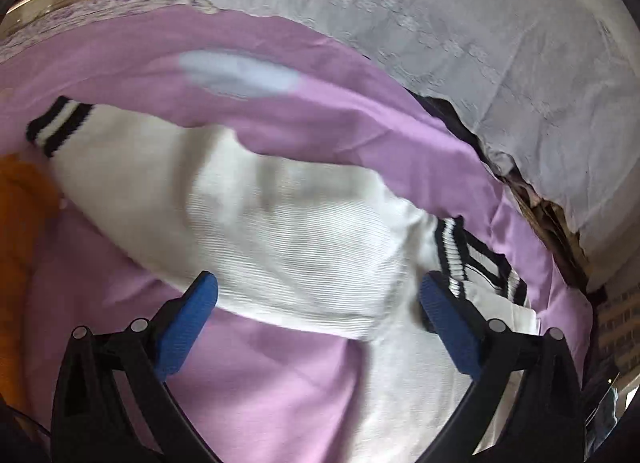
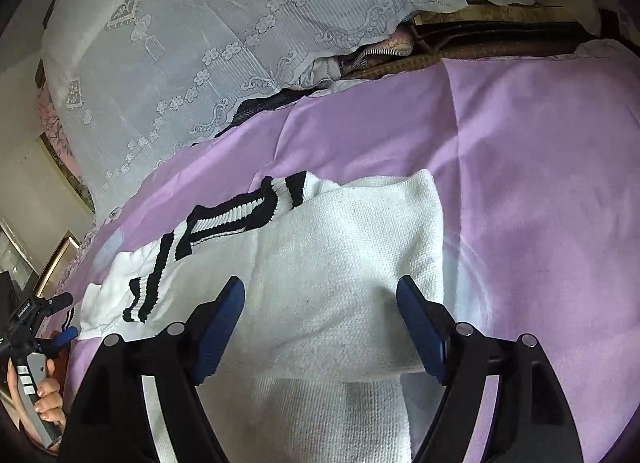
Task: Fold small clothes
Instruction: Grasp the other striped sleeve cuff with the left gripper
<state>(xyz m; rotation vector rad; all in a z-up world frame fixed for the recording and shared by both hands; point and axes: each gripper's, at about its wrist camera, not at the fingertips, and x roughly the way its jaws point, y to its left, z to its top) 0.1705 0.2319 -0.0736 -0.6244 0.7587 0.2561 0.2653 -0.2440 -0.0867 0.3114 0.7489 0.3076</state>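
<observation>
Open jaws over white sweater (image 2: 340, 263); purple sheet (image 2: 540, 183) beneath

Soft daylight, even, no hard shadows. My left view is motion-smeared: white sweater (image 1: 280, 231) blurs at its upper left, purple sheet (image 1: 280, 383) loses texture. My right view is sharp, knit weave crisp, faint flare arc right of centre. Fisheye bends both; corners go black.

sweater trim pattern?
Black and white stripes on the sweater trim; clearest in right wrist view.
</observation>
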